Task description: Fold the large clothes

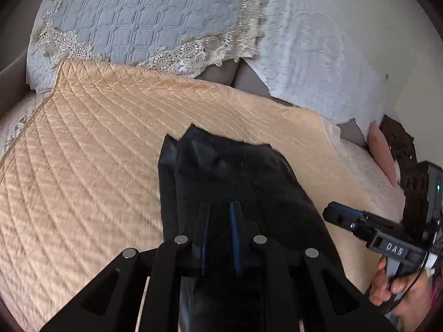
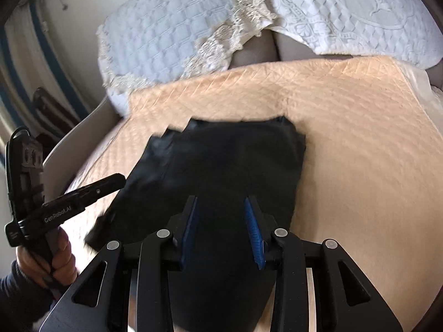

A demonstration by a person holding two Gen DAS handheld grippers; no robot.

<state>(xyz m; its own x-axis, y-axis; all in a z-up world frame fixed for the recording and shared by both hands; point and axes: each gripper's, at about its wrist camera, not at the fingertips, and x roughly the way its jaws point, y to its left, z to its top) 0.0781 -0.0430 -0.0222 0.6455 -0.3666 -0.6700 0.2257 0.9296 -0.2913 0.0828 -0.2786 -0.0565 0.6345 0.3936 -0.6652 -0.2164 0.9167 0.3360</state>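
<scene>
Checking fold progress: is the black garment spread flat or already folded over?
Folded, apparently: the black garment lies as a narrow band on the peach quilt, with layered, stepped edges at its far end.

The garment (image 1: 221, 182) lies on the quilt (image 1: 83, 166) spread over the bed, stretching away in front of me. My left gripper (image 1: 218, 221) is over its near part; my right gripper (image 2: 221, 221) is over it too, just beside the left. Behind the quilt, two pillows (image 1: 133, 19) lie side by side.
</scene>
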